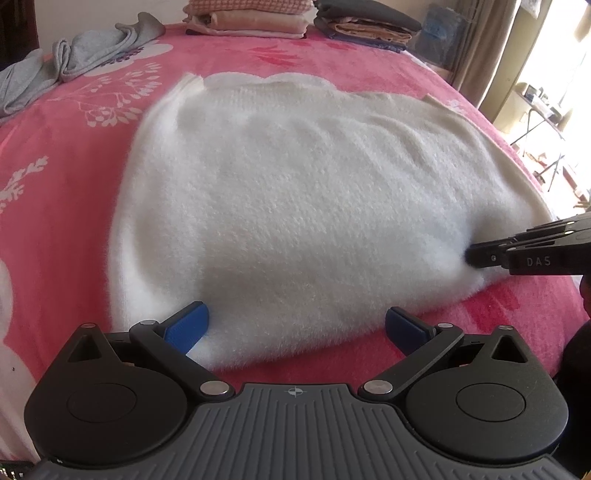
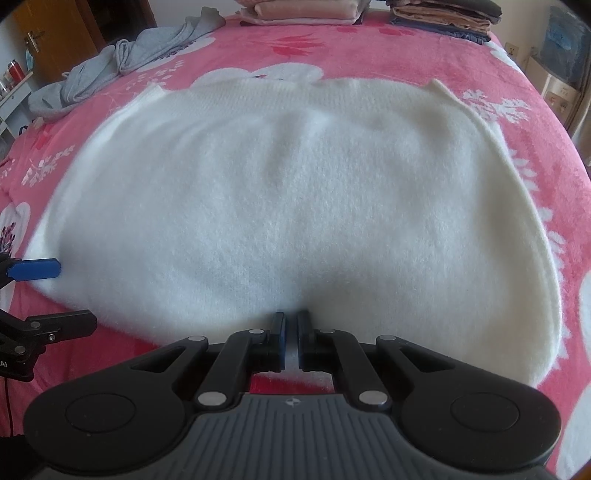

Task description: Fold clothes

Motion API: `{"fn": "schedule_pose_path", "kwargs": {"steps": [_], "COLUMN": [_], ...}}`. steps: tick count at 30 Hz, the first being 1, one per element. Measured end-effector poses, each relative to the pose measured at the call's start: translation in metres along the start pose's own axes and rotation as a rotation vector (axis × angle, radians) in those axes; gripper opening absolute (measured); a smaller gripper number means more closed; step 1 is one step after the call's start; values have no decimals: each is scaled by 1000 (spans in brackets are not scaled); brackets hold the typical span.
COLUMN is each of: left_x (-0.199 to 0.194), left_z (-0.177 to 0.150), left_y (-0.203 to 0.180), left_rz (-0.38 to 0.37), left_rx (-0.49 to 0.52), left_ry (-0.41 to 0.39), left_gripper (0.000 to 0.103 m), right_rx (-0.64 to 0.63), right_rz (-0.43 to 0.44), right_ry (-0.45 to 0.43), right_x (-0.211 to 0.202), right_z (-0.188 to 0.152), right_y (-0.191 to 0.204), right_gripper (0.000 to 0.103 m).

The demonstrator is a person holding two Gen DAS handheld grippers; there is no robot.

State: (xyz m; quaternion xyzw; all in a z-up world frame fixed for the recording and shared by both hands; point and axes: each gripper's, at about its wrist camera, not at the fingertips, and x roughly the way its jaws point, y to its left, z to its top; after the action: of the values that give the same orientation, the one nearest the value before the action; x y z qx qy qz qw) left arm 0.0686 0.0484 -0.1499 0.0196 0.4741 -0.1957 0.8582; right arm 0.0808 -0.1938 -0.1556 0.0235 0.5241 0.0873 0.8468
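A fluffy white sweater (image 1: 295,184) lies spread flat on the pink flowered blanket (image 1: 66,184). My left gripper (image 1: 295,319) stands open at its widest over the sweater's near edge; the blue pads (image 1: 186,326) sit on either side of the hem without pressing it. In the right wrist view the sweater (image 2: 295,192) fills the middle, and my right gripper (image 2: 291,325) is shut on its near hem, with white fabric pinched between the pads. The right gripper (image 1: 472,254) also shows at the right edge of the left wrist view, biting the sweater's edge. The left gripper (image 2: 55,293) stands open at the sweater's left corner.
A crumpled grey garment (image 1: 85,55) lies at the far left of the bed. Two stacks of folded clothes (image 1: 251,20) (image 1: 369,26) stand along the far edge. A wooden door (image 2: 55,33) is beyond the bed on the left, curtains (image 1: 484,48) and a window on the right.
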Motion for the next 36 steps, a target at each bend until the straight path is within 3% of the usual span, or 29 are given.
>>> {"fn": "schedule_pose_path", "kwargs": {"steps": [9, 36], "left_x": [-2, 2], "left_z": [0, -1], "left_y": [4, -4], "left_rz": [-13, 70], "left_rx": [-46, -26], "left_ry": [-8, 21], "left_gripper": [103, 103], "right_rx": [-1, 4], "right_rz": [-3, -7], "right_ry": [-1, -8], "right_x": [-1, -2], "right_z": [-1, -3], "right_y": [0, 0], "right_gripper": [6, 6]}}
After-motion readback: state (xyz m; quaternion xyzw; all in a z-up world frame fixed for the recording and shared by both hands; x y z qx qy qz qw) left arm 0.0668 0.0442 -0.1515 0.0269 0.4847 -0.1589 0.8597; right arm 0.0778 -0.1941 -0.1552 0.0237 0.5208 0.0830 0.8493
